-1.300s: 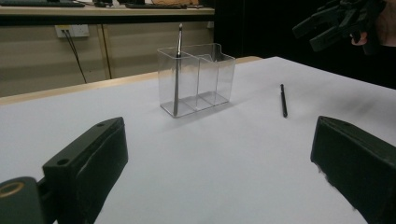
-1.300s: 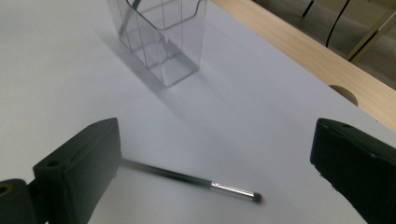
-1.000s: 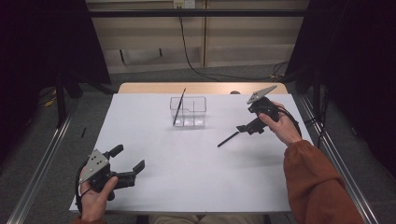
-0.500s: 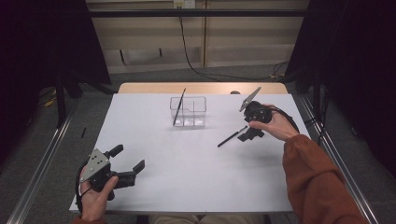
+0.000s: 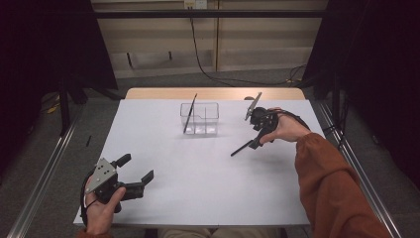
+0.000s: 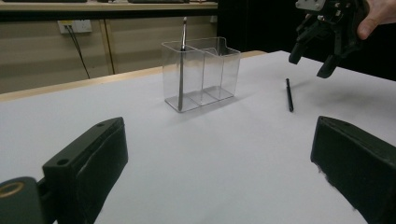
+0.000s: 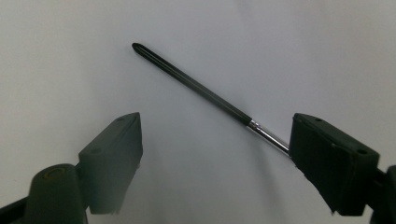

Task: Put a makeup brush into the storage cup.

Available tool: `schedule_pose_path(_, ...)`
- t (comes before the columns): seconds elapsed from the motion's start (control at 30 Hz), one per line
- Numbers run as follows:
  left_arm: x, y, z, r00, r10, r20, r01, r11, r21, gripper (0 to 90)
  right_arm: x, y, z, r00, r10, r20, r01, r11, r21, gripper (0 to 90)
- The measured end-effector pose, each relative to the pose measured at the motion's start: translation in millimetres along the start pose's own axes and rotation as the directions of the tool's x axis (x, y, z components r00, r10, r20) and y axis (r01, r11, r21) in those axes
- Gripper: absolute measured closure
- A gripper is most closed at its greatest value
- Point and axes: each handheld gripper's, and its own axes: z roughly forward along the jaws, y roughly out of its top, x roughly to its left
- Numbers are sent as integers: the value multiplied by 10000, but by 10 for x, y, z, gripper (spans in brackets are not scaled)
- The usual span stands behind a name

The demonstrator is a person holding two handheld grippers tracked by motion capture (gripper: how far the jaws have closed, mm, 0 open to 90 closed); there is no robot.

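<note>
The pen (image 5: 243, 147) lies flat on the white table (image 5: 208, 188), just under the right gripper (image 5: 258, 133), its long axis running from about two o'clock to eight o'clock in the high view, the dark tip toward eight. In the right gripper view the pen (image 7: 196, 88) crosses between the spread jaws, silver end by the right jaw, dark tip out ahead; the jaws are wide apart and hold nothing. The right hand (image 5: 285, 128) is tipped forward and down over the pen, its rust-coloured sleeve (image 5: 329, 183) reaching in from five o'clock. At ten o'clock from that gripper stands a clear box (image 5: 199, 119) with a thin dark stick (image 5: 189, 114) leaning upright in its left compartment. Bare tabletop lies all round the pen. Near the front edge at seven o'clock, the left gripper (image 5: 134, 174) rests low in the left hand (image 5: 101, 208), jaws spread and empty, pointing toward the box.
</note>
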Motion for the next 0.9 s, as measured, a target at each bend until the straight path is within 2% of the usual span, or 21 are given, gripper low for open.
schedule_pose_path(0.07, 1, -1, -1, 10000, -3, 5, 3, 10000, 10, 38, -21, -7, 64, 9999, -147, -59, 148, 9997, 216, 225)
schedule_pose_path(0.17, 3, -4, 3, 10000, -32, -90, 32, 10000, 21, 34, -60, -19, 145, 9998, -168, 71, 165, 9986, 494, 236)
schedule_pose_path(0.23, 11, -6, 1, 9999, -104, -116, 104, 9999, 16, 30, -101, -24, 189, 9995, -250, 187, 241, 9987, 458, 276)
schedule_pose_path(0.3, 13, -6, -1, 9998, -108, -141, 108, 9999, -8, 28, -128, -21, 221, 9993, -233, 276, 220, 9986, 471, 279)
schedule_pose_path(0.37, 14, -7, -2, 9999, -91, -133, 91, 10000, -12, 27, -147, -18, 257, 9986, -437, 281, 419, 9971, 634, 321)
schedule_pose_path(0.5, 14, -6, -3, 9999, -34, -120, 34, 10000, 0, 27, -148, -1, 305, 9986, -457, 280, 435, 9963, 736, 342)
schedule_pose_path(0.57, 11, -6, -4, 9999, -33, -128, 33, 10000, 1, 27, -150, 8, 335, 9984, -514, 240, 493, 9953, 836, 388)
schedule_pose_path(0.67, 7, -7, -3, 9999, -34, -122, 34, 10000, 3, 27, -160, 17, 355, 9975, -662, 246, 641, 9950, 761, 438)
schedule_pose_path(0.8, 9, -7, 0, 9999, -2, -105, 2, 10000, 23, 27, -184, 31, 351, 9971, -699, 309, 668, 9934, 932, 435)
schedule_pose_path(0.9, 8, -8, -3, 9999, 2, -135, -1, 10000, 41, 27, -208, 43, 340, 9970, -725, 255, 701, 9938, 859, 457)
